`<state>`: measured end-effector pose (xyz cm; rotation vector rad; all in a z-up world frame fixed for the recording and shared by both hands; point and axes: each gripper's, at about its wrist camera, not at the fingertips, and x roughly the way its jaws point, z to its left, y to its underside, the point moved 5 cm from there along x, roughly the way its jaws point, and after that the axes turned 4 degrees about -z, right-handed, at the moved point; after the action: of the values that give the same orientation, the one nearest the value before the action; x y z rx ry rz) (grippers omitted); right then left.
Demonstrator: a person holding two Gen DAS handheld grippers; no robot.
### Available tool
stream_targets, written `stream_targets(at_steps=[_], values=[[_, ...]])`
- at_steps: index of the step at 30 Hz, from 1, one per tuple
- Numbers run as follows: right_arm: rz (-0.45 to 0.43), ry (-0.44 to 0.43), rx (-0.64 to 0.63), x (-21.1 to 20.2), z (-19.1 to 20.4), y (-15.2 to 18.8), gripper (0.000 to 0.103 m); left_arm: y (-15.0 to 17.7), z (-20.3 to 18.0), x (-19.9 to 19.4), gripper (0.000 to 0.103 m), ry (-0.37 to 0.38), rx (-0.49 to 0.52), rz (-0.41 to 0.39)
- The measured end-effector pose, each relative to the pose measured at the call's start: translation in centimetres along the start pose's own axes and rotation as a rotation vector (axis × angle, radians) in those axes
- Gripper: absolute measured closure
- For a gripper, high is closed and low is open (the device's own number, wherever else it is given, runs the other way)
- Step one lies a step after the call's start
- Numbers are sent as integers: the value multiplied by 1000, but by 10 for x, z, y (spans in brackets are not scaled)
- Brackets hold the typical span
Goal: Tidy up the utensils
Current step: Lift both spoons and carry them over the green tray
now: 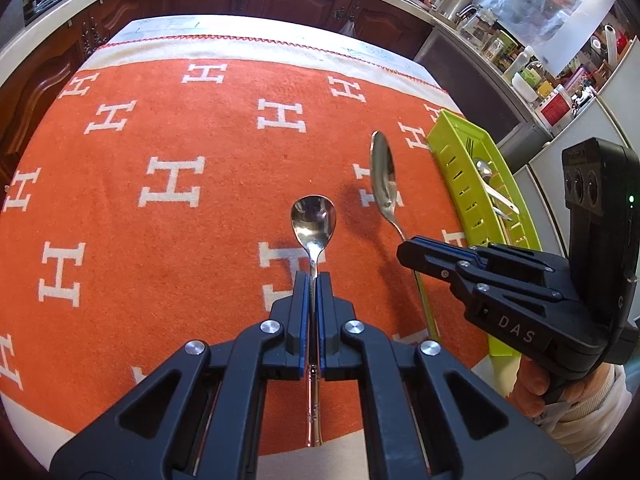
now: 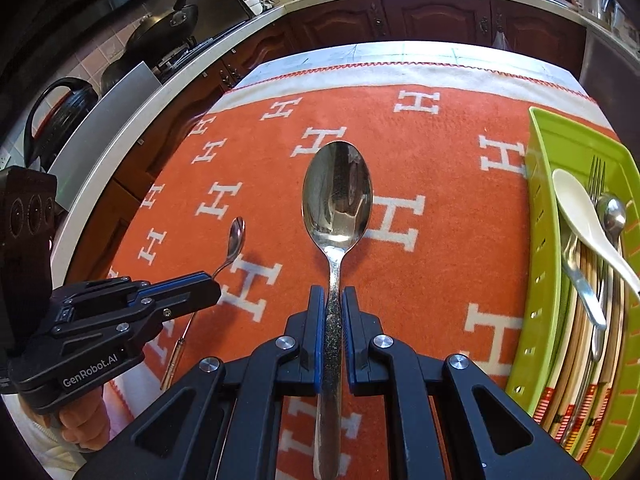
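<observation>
Right gripper (image 2: 333, 300) jaws clamp a large spoon (image 2: 337, 196) above orange cloth (image 2: 440, 240).

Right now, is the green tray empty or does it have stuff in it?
Not empty. The green tray holds a white spoon, fork and metal spoon.

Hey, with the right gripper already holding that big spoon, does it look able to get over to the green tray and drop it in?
Probably yes. The right gripper, shut on the large spoon, has open orange cloth between it and the green tray; the tray's top is open, though it already holds utensils.

room: kitchen | cabinets (image 2: 436, 16) – dark wood | countertop (image 1: 452, 20) – pale, cluttered | light: bright
</observation>
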<state>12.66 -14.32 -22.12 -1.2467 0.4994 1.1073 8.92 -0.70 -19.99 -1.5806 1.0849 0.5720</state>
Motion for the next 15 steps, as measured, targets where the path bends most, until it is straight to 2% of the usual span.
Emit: stream_targets(at_steps=[7, 15], values=[[13, 1, -37, 8, 13, 1, 95, 1, 1, 1, 102, -14, -4, 6], [61, 69, -24, 25, 8, -3, 95, 1, 11, 7, 102, -37, -32, 17]])
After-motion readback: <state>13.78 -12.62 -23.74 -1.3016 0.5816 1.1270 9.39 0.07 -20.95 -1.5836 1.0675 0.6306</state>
